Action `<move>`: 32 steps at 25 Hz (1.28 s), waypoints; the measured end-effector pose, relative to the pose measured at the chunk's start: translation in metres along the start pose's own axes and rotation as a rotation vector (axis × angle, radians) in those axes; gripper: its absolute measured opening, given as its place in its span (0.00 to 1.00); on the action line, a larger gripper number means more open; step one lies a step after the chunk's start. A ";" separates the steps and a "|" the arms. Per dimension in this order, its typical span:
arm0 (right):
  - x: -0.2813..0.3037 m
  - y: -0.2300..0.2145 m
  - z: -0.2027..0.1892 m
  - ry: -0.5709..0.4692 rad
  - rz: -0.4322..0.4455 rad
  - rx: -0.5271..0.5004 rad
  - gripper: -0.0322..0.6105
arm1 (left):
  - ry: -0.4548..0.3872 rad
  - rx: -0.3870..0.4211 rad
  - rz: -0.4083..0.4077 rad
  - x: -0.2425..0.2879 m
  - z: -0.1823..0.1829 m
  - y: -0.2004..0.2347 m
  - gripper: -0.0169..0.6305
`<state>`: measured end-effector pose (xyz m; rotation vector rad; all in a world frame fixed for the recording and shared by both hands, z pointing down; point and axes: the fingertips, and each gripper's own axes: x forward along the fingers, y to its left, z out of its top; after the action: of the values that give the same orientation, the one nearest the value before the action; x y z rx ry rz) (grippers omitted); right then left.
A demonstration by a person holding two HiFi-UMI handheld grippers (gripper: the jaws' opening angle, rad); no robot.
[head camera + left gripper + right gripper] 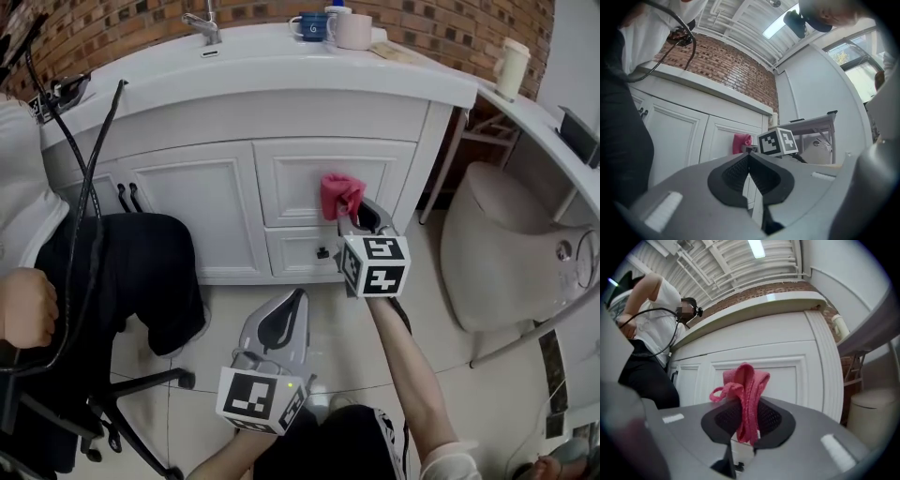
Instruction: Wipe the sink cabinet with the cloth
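Two hand-held grippers are in view, and only one is working. Nearest the person, the left hand-held gripper (298, 295) hangs low over the tiled floor with its jaws closed together on nothing. It is best held out of the stroke's path.

Further out, the right hand-held gripper (361, 217) is clamped on a bunched pink terry cloth (340, 195). The cloth stands up out of the jaws in a loose fold, with a loop hanging to one side. It sits at the upper drawer front (291, 178) of the white panelled sink cabinet (197, 206); whether it presses on the panel or stops just short of it I cannot tell.

To wipe well, I would push the free fold flat against the paint so that cloth, not jaw tips, meets the surface. Then I would sweep along the recessed moulding and down toward the lower drawer with its small dark knob (322, 252). The grip looks narrow, so light pressure should stop the cloth pulling free.

Above, mugs (333, 26) stand on the white worktop (281, 66), away from the work.
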<state>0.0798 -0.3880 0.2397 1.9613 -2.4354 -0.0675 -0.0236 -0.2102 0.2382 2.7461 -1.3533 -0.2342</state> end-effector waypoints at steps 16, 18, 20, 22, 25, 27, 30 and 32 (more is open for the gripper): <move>-0.043 -0.150 -0.018 0.019 -0.346 0.103 0.15 | 0.017 0.015 0.000 0.006 -0.004 -0.006 0.03; -0.055 -0.159 -0.020 0.022 -0.403 0.127 0.15 | 0.010 -0.006 0.011 0.004 -0.003 -0.002 0.03; -0.068 -0.143 -0.014 -0.029 -0.388 0.182 0.15 | -0.008 -0.032 0.021 0.002 0.000 0.001 0.03; -0.069 -0.101 -0.007 -0.090 -0.291 0.235 0.15 | -0.040 -0.039 0.035 0.004 0.005 0.010 0.03; -0.043 -0.009 -0.021 -0.079 -0.064 0.277 0.15 | -0.081 0.028 0.123 0.010 0.010 0.046 0.03; -0.018 0.054 -0.045 -0.020 0.088 0.260 0.15 | -0.088 0.068 0.187 0.012 0.006 0.075 0.03; 0.022 0.122 -0.078 0.042 0.230 0.177 0.15 | -0.096 0.081 0.249 0.020 -0.009 0.111 0.03; 0.036 0.135 -0.092 0.058 0.230 0.108 0.15 | -0.088 0.073 0.266 0.029 -0.023 0.123 0.03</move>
<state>-0.0567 -0.3970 0.3369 1.6782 -2.6568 0.1242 -0.0985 -0.3079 0.2738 2.5988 -1.7629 -0.2970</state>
